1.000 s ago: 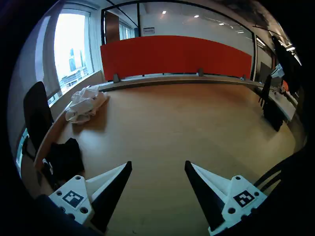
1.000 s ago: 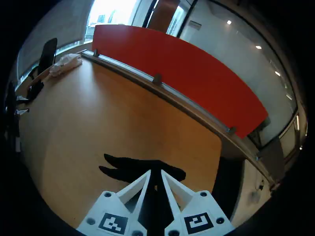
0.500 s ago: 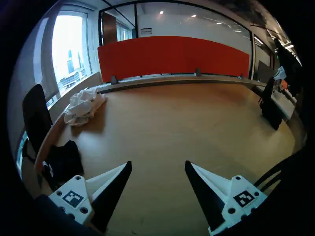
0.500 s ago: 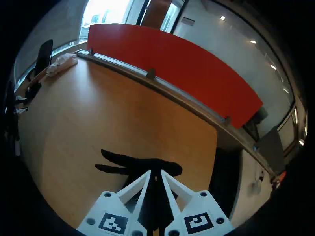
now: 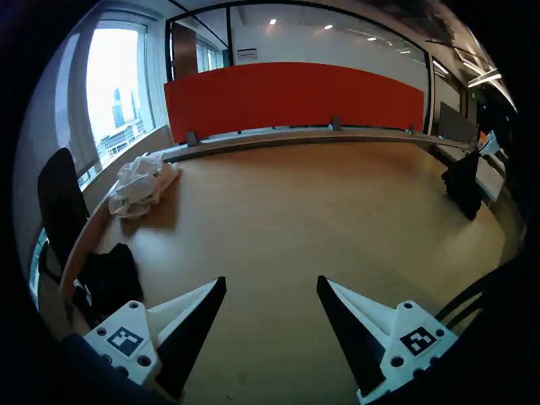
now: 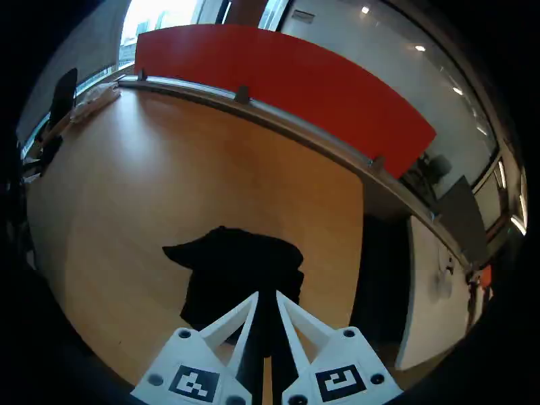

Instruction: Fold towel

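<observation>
Far ahead of the left claw (image 5: 270,280), a red partition (image 5: 293,94) backs the wooden table (image 5: 304,202) (black chair (image 5: 61,196) off left).

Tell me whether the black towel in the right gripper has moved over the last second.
Yes. The black towel has spread out, reaching farther up the wooden table toward the red partition than before.

The black towel (image 6: 236,270), bunched over the table (image 6: 135,189).
Dark rumpled heap, one corner sticking out, near the table's front edge.
</observation>
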Tool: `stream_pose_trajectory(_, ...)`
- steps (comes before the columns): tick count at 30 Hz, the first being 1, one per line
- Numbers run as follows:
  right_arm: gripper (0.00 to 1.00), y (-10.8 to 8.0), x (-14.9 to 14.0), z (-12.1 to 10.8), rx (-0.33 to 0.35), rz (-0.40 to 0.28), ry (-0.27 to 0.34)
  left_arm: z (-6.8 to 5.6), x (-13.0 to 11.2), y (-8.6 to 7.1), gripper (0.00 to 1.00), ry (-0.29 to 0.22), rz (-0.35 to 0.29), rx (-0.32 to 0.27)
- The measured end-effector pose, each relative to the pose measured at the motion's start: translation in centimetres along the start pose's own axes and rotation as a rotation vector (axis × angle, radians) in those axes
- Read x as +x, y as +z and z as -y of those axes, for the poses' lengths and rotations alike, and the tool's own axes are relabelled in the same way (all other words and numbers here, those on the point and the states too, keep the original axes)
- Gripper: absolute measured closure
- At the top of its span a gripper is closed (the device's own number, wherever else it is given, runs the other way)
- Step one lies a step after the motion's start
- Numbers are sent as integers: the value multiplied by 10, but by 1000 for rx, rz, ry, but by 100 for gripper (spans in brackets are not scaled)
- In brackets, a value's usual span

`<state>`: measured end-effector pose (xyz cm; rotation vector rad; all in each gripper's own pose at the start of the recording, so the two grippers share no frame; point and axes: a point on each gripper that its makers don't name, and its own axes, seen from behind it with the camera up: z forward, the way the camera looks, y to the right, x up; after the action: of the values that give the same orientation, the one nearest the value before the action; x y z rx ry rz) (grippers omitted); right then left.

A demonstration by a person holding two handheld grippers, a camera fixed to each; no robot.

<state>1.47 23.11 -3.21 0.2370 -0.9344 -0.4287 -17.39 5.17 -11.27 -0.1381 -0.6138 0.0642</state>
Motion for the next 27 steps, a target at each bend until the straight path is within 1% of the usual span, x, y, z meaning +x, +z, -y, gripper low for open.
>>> stream_pose_trajectory(6,97,0,-23,1,-2,26,27,1,-1,-1,0,8,3,1)
stream_pose_trajectory(12,97,0,-41,0,-9,55,36,1,1,-1,0,12,3,2)
stream_pose_trajectory(15,97,1,-53,-1,-13,77,43,2,2,-2,0,15,1,3)
stream_pose_trajectory(27,97,12,-90,-1,-17,143,102,1,1,-4,0,27,9,7)
